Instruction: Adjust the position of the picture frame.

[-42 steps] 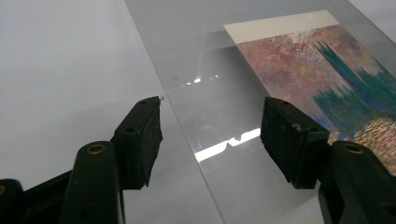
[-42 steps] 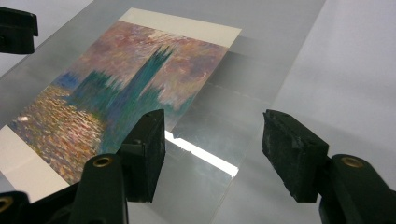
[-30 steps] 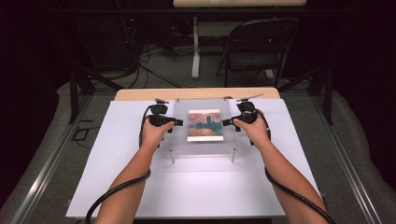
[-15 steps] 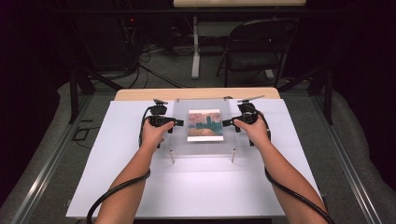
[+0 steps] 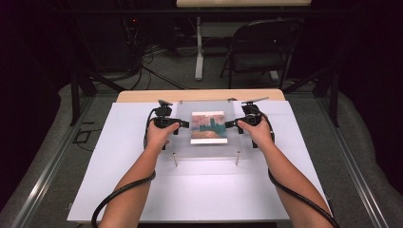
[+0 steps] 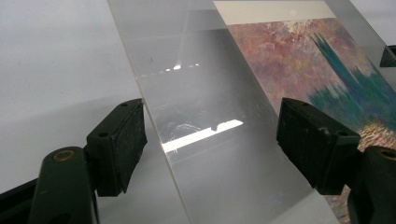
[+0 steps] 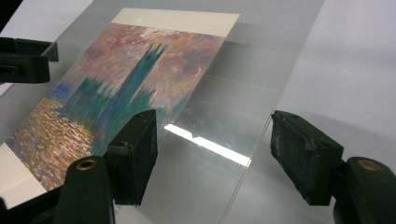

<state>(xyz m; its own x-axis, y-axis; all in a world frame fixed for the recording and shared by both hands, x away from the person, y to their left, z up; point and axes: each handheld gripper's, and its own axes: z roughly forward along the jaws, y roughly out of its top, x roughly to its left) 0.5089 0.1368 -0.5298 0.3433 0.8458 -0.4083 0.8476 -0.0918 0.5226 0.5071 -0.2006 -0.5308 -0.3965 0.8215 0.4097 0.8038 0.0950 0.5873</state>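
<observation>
The print (image 7: 116,79) under the clear, colourless acrylic sheet (image 6: 196,93) shows a teal-green tower shape against a mottled pink, mauve and cream sky, with orange-gold speckled water toward its 6 o'clock end and plain cream borders. The table (image 5: 119,171) is white, edged in pale wood (image 5: 142,96) at 12 o'clock. Both grippers' jaws are matte black.
</observation>
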